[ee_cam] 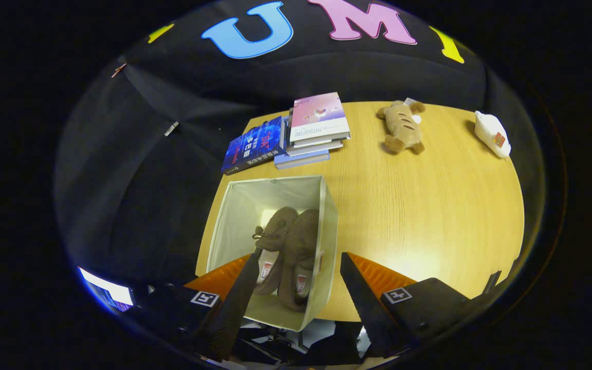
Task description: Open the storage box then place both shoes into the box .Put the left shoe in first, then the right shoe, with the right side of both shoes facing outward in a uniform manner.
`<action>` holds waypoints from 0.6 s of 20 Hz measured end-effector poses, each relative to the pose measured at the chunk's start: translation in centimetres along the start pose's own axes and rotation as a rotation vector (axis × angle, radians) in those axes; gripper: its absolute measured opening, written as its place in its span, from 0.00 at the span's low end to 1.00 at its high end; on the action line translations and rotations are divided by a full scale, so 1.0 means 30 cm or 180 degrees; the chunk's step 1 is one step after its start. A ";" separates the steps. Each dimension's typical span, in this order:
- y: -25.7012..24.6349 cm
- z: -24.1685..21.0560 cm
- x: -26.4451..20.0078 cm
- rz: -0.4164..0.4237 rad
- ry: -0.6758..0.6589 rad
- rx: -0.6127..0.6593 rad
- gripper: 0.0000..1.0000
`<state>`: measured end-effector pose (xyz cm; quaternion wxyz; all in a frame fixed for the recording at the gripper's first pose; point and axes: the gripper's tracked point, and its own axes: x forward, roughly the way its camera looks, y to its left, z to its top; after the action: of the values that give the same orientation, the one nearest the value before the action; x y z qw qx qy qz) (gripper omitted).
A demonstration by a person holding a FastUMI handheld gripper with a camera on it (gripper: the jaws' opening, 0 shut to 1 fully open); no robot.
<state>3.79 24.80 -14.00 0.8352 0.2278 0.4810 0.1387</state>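
A pale fabric storage box [327, 205] stands open on the wooden table, at its near left corner. Two brown shoes lie side by side inside it: the left one [274, 234] with a small bow, the right one [301, 246] pressed against it. Both point away from me, their heels towards the box's near wall. My gripper [301, 262] hangs above the box's near end, open, with nothing held. The shoes show between the two fingers.
A stack of books [316, 128] and a blue book [255, 145] lie beyond the box at the table's far edge. A brown plush toy [402, 127] and a white plush toy [491, 133] lie far right. Bare tabletop [429, 205] spreads right of the box.
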 end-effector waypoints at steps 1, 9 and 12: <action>-0.039 0.021 -0.023 -0.0031 -0.0115 -0.0071 0.99; -0.404 0.235 -0.287 -0.0374 -0.1055 -0.0427 0.99; -0.561 0.295 -0.402 -0.0570 -0.1327 -0.0523 0.99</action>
<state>5.67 2.73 -9.90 0.9411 0.1393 0.3035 0.0528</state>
